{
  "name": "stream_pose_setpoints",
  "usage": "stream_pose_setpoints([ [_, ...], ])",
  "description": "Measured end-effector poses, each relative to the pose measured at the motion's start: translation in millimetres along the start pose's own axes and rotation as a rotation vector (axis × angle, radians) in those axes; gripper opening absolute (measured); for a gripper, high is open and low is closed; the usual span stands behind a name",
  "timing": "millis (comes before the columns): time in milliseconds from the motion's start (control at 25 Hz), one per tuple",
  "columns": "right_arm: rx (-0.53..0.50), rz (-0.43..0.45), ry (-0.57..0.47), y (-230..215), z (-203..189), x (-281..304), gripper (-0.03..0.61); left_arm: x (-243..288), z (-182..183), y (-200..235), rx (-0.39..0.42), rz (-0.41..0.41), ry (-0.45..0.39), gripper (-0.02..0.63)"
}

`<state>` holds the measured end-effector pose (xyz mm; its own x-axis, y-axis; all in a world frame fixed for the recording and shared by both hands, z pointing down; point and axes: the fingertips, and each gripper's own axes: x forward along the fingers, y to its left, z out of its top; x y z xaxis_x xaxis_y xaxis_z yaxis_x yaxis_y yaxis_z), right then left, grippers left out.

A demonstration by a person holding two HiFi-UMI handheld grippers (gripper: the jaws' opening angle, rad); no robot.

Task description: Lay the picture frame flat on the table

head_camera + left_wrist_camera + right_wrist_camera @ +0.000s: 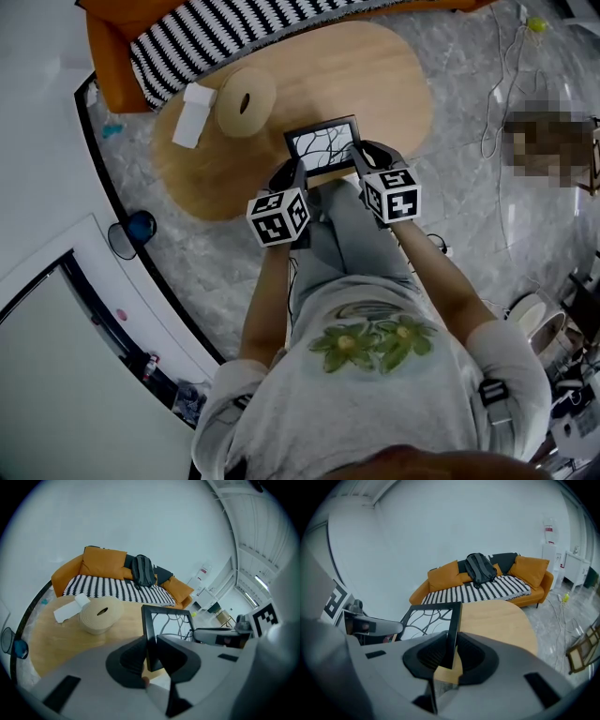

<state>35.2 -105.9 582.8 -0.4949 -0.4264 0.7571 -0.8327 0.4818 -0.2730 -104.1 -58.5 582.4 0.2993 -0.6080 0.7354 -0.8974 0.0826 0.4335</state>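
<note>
Picture frame (pixel 323 143); lower corners seemingly hidden

One picture frame (pixel 323 142), one table (pixel 375 84), one sofa (pixel 108 47), one backpack (pixel 143 571), one beige roll (pixel 246 101), one white box (pixel 194 114). Two grippers: left gripper (pixel 149 648), right gripper (pixel 451 651).

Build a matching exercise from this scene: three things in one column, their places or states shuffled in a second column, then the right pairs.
Things
1. picture frame
2. beige roll
3. backpack

Places or states
A. on the striped sofa
B. clamped at its side edges by left gripper and right gripper
C. lying on the wooden table

Pairs: 1-B, 2-C, 3-A
</note>
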Motion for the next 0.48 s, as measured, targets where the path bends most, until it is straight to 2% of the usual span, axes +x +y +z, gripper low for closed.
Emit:
stream_pose_setpoints([
  [480,0.005,-0.002,0.001,-7,-34,34,0.078,28,-30,23,0.009,-0.003,0.007,0.080],
])
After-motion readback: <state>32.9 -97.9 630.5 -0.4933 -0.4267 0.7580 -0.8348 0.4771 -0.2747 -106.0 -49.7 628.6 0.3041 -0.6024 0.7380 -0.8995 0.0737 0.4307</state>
